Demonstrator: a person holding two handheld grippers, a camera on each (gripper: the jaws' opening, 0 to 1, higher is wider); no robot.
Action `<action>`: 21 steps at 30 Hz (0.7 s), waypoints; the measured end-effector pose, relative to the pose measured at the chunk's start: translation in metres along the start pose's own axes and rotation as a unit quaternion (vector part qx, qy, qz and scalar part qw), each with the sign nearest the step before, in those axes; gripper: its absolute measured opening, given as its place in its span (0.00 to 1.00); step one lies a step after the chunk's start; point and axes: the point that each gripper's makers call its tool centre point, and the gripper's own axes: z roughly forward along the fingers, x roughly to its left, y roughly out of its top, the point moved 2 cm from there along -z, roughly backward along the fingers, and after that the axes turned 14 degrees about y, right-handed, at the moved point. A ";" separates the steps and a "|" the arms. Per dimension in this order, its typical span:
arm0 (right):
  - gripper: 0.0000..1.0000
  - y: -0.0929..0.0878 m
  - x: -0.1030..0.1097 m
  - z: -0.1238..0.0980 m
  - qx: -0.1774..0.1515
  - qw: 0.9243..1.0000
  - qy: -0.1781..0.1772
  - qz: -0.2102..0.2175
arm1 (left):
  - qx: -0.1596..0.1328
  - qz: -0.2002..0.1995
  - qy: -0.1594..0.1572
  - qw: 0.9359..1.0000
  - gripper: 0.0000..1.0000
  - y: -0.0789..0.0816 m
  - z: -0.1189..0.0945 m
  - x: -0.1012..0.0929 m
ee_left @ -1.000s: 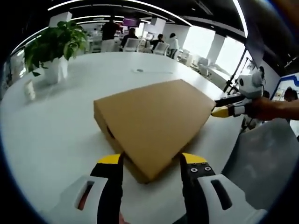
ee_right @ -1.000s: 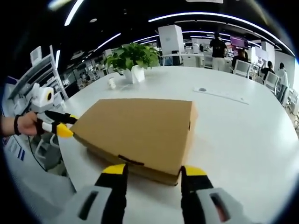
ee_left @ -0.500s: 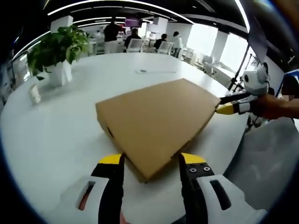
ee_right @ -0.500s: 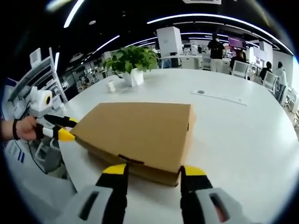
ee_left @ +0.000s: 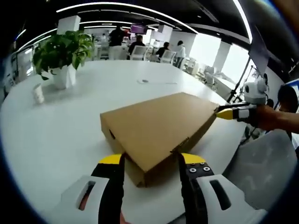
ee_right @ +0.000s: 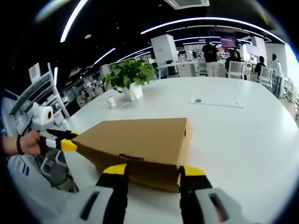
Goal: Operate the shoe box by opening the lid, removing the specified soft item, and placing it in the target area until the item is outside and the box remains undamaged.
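Up close, saw a brown cardboard shoe box (ee_left: 154,126) lying flat on a big white table (ee_left: 60,135), lid down and looking shut. From the left gripper view, found the left gripper (ee_left: 147,158) low at the near corner of the box, with its two yellow-tipped jaws spread wide, one on each side of that corner, gripping nothing. Across the box, spotted the right gripper (ee_left: 229,113) with its yellow tip right at the far corner, held in a hand (ee_left: 268,116). Could not tell from there about any touch between tip and cardboard. From the right gripper view, met the same box (ee_right: 140,137) end on, with a small dark slot in the front edge of the lid. Found the right gripper (ee_right: 152,169) just in front of that edge, jaws wide apart as well and closed on nothing. Off to the side, saw the left gripper (ee_right: 63,142) at the box's corner, held by a hand (ee_right: 30,142) with a dark band at the wrist. Farther back on the table (ee_right: 243,135), noticed a leafy green plant (ee_left: 60,49) in a white pot, a tiny white cup (ee_left: 38,93) beside it (too small for more), and a flat pale strip (ee_left: 156,82) well apart from the box. Way behind, made out some people (ee_left: 117,37) near chairs and desks.
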 end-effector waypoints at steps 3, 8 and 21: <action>0.40 0.007 -0.001 -0.002 -0.010 1.000 0.002 0.002 | -0.009 -0.009 -0.003 1.000 0.47 0.004 -0.003 0.000; 0.39 0.012 0.000 -0.002 -0.014 1.000 0.004 0.002 | -0.014 -0.017 -0.008 1.000 0.47 0.008 -0.004 0.001; 0.35 0.036 -0.001 -0.007 -0.024 1.000 0.012 0.002 | -0.030 -0.009 -0.015 0.999 0.46 0.020 -0.009 0.002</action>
